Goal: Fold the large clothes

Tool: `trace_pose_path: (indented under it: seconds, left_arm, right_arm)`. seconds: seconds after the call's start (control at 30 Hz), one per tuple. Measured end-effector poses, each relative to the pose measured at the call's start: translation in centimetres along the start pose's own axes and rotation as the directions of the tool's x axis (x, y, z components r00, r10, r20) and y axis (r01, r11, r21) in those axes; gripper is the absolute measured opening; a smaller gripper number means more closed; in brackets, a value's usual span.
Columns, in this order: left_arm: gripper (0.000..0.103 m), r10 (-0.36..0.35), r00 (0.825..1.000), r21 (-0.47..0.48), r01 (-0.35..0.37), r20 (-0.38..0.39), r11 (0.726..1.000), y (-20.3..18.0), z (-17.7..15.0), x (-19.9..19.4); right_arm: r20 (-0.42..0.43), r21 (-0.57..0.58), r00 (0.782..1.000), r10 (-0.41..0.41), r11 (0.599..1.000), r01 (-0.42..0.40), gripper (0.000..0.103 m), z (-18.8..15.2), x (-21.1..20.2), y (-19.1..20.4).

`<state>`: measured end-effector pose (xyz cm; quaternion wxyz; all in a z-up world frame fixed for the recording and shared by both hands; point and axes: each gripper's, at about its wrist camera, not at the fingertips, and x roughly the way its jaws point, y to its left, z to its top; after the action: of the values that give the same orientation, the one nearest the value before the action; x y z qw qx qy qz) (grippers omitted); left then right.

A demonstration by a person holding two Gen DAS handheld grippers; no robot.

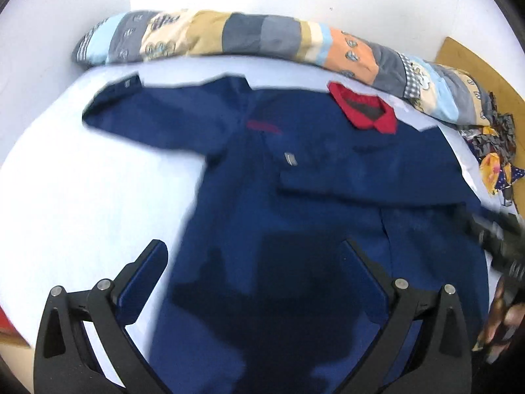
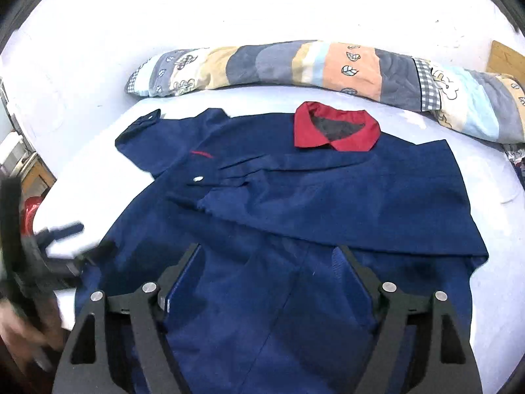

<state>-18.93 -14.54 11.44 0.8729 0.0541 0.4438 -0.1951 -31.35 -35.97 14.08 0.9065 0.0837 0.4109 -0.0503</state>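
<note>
Hovering wide, empty: left gripper, right gripper over navy shirt; patchwork quilt behind.

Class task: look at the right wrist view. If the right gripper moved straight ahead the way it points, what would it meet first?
Most likely the navy shirt lying under the open right gripper; nothing is between its jaws, though depth is uncertain.

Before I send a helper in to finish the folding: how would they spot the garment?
On the white bed, in front of the patchwork quilt rolled along the wall, lies a dark blue jacket. Its red collar sets it apart.
</note>
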Motion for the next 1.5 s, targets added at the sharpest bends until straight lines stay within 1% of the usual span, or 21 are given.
trace_pose_path:
  seconds: [0.07, 0.13, 0.17, 0.23, 0.27, 0.33, 0.43, 0.5, 0.63, 0.7, 0.77, 0.83, 0.9, 1.0, 1.07, 1.17, 1.23, 1.33, 1.43, 1.47, 1.5]
  left_arm:
    - [0.103, 0.032, 0.999, -0.009, -0.031, 0.024, 0.999, 1.8, 2.3, 1.2]
    - [0.103, 0.057, 0.998, -0.071, -0.056, 0.006, 0.996, 3.8, 4.1, 3.1]
    - [0.103, 0.069, 0.998, -0.09, -0.069, -0.007, 0.994, 4.5, 4.7, 3.9]
    - [0.103, 0.122, 0.992, -0.101, -0.122, 0.002, 0.987, 5.9, 6.3, 5.4]
    - [0.103, 0.158, 0.987, -0.09, -0.155, 0.019, 0.984, 7.0, 6.1, 5.5]
    - [0.103, 0.24, 0.969, -0.047, -0.238, 0.055, 0.97, 8.5, 6.7, 6.2]
    - [0.103, 0.364, 0.924, 0.019, -0.369, 0.114, 0.929, 11.4, 6.8, 7.6]
    - [0.103, 0.414, 0.9, 0.053, -0.424, 0.133, 0.904, 13.1, 6.9, 8.5]
    - [0.103, 0.487, 0.857, 0.157, -0.512, 0.172, 0.845, 16.2, 8.9, 9.7]
    - [0.103, 0.496, 0.851, 0.169, -0.522, 0.17, 0.836, 17.8, 10.2, 10.3]
    - [0.103, 0.512, 0.847, 0.161, -0.53, 0.141, 0.832, 20.1, 11.4, 11.6]
    - [0.103, 0.534, 0.837, 0.151, -0.547, 0.116, 0.824, 21.8, 12.2, 12.7]
    - [0.095, 0.536, 0.838, 0.144, -0.545, 0.1, 0.826, 23.0, 12.8, 14.0]
    - [0.088, 0.506, 0.86, 0.136, -0.511, 0.067, 0.849, 24.1, 13.8, 15.7]
    - [0.084, 0.504, 0.862, 0.149, -0.505, 0.05, 0.85, 24.5, 14.2, 16.9]
    - [0.073, 0.528, 0.849, 0.2, -0.52, 0.015, 0.831, 24.9, 14.6, 19.2]
    - [0.073, 0.538, 0.843, 0.221, -0.527, 0.009, 0.821, 25.2, 14.9, 20.3]
    - [0.073, 0.572, 0.82, 0.245, -0.558, 0.015, 0.793, 25.4, 15.7, 21.7]
    - [0.071, 0.588, 0.808, 0.246, -0.577, 0.037, 0.778, 25.3, 16.7, 23.0]
    - [0.059, 0.591, 0.806, 0.236, -0.581, 0.034, 0.779, 25.5, 17.2, 23.4]
    - [0.029, 0.58, 0.814, 0.222, -0.569, 0.019, 0.792, 25.7, 17.5, 23.7]
  right_arm:
    - [-0.016, 0.065, 0.999, 0.04, 0.997, -0.039, 0.081, -0.7, 1.0, -1.8]
    - [-0.083, 0.141, 0.993, 0.085, 0.987, -0.072, 0.081, -0.8, 2.3, -3.3]
    - [-0.079, 0.173, 0.99, 0.121, 0.979, -0.106, 0.08, -1.0, 2.5, -4.1]
    - [-0.076, 0.214, 0.989, 0.127, 0.971, -0.108, 0.08, -1.0, 2.7, -5.2]
    - [-0.076, 0.224, 0.989, 0.124, 0.969, -0.104, 0.08, -0.9, 2.8, -5.6]
    - [-0.07, 0.235, 0.989, 0.13, 0.966, -0.111, 0.08, -0.5, 2.8, -5.7]
    - [-0.054, 0.242, 0.987, 0.153, 0.961, -0.136, 0.08, 0.0, 2.7, -5.4]
    - [-0.052, 0.241, 0.985, 0.167, 0.959, -0.15, 0.08, 0.2, 2.8, -4.8]
    - [-0.057, 0.231, 0.978, 0.2, 0.956, -0.182, 0.081, 0.5, 2.8, -3.8]
    - [-0.057, 0.221, 0.975, 0.215, 0.955, -0.198, 0.081, 0.5, 2.6, -3.3]
    - [-0.055, 0.206, 0.974, 0.219, 0.957, -0.204, 0.081, 0.5, 2.5, -2.8]
    - [-0.064, 0.195, 0.975, 0.214, 0.961, -0.198, 0.081, 0.6, 2.9, -2.4]
    - [-0.072, 0.194, 0.974, 0.215, 0.961, -0.198, 0.081, 0.7, 3.3, -2.2]
    - [-0.075, 0.21, 0.972, 0.225, 0.956, -0.205, 0.081, 0.9, 3.8, -2.3]
    - [-0.073, 0.217, 0.972, 0.225, 0.954, -0.205, 0.081, 1.1, 4.0, -2.4]
    - [-0.073, 0.225, 0.973, 0.217, 0.955, -0.196, 0.081, 1.3, 4.3, -2.6]
    - [-0.077, 0.233, 0.973, 0.218, 0.953, -0.195, 0.081, 1.3, 4.6, -2.7]
    - [-0.086, 0.251, 0.971, 0.224, 0.948, -0.196, 0.081, 1.4, 5.1, -2.9]
    - [-0.101, 0.272, 0.965, 0.242, 0.94, -0.207, 0.081, 1.2, 5.7, -3.1]
    - [-0.107, 0.277, 0.964, 0.244, 0.938, -0.207, 0.081, 1.2, 5.9, -3.1]
    - [-0.11, 0.281, 0.963, 0.245, 0.937, -0.206, 0.081, 1.1, 6.0, -3.2]
